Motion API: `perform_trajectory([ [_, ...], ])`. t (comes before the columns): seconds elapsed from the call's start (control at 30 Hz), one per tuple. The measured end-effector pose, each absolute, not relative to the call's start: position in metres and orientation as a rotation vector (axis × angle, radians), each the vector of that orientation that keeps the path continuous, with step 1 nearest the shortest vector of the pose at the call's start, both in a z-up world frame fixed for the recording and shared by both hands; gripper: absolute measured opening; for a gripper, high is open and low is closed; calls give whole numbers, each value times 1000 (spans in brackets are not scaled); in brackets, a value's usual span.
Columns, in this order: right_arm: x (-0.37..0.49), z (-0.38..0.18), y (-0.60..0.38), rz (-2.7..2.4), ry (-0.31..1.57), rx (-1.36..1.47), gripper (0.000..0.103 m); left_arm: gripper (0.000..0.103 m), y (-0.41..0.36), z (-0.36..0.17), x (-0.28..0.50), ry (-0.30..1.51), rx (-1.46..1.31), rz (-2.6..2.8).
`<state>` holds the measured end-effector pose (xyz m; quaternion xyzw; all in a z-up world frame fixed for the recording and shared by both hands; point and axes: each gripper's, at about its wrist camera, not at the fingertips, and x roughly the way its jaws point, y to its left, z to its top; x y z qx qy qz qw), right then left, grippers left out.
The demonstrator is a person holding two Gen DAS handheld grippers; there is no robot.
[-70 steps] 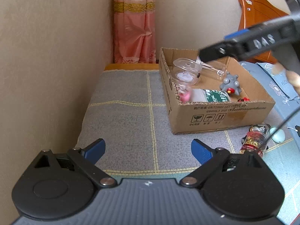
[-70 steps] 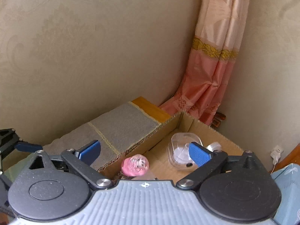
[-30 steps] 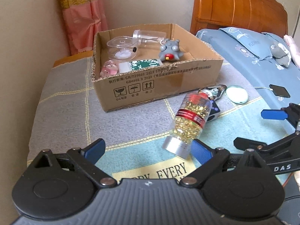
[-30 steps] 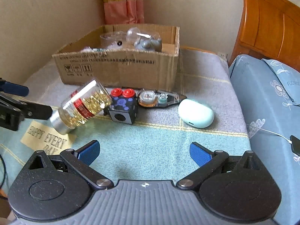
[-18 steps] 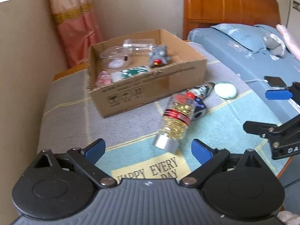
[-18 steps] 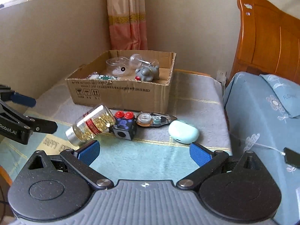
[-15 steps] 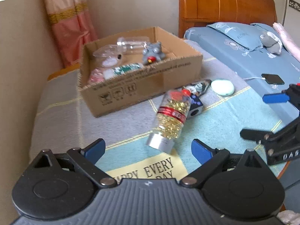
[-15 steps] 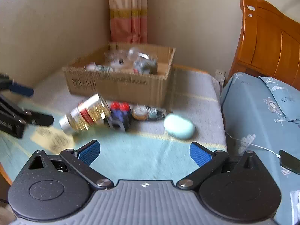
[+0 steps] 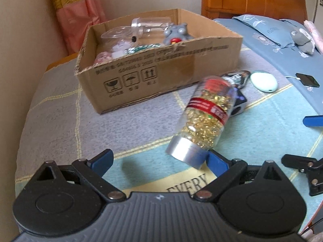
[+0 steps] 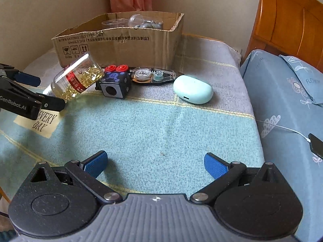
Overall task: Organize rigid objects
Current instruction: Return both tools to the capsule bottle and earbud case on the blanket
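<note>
Nearest, left tongs point(image 9: 160, 160) spread wide and empty above a teal-and-grey woven cloth point(image 10: 161, 125) draped over the worktop, with a cream patch lettered "EVERY DAY" point(image 10: 43, 121) just ahead. Right tongs point(image 10: 155, 162) likewise gaping, gripping nothing, over bare teal weave. Beyond, lying tilted on the cloth, a clear bottle of golden capsules point(image 9: 203, 119) with a silver cap toward the left tongs' right fingertip. Touching it, a dark cube with two red buttons point(image 10: 115, 81); beside that, a clear correction-tape dispenser point(image 10: 152, 75), then a mint earbud case point(image 10: 192, 91). Behind all four, an open cardboard box point(image 9: 161, 74) holding a grey toy point(image 9: 177, 33), clear plastic containers point(image 9: 147, 25) and a pink item point(image 9: 103, 56). To the right, a bed in blue floral bedding point(image 10: 286, 92) and a phone on a white cable point(image 10: 316, 144). Farthest back, an orange wooden headboard point(image 10: 288, 20), beige walls, a pink curtain point(image 9: 78, 14) in the corner.
</note>
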<state>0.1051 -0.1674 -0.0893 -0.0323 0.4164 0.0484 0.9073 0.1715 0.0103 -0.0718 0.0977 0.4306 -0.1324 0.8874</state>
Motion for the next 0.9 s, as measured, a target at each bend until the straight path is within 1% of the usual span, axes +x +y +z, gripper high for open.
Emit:
perform_trajectory([
  [0.4, 101, -91, -168, 99, 826, -65, 103, 98, 43, -76, 188, 911, 156, -146],
  [0.57, 103, -91, -176, 76, 824, -56, 103, 98, 29, -79, 176, 927, 146, -261],
  [0.67, 107, -91, -182, 50, 823, -44, 103, 102, 17, -82, 177, 933, 117, -265],
  [0.9, 105, -94, -183, 49, 802, -42, 103, 102, -5, -85, 182, 911, 113, -256],
])
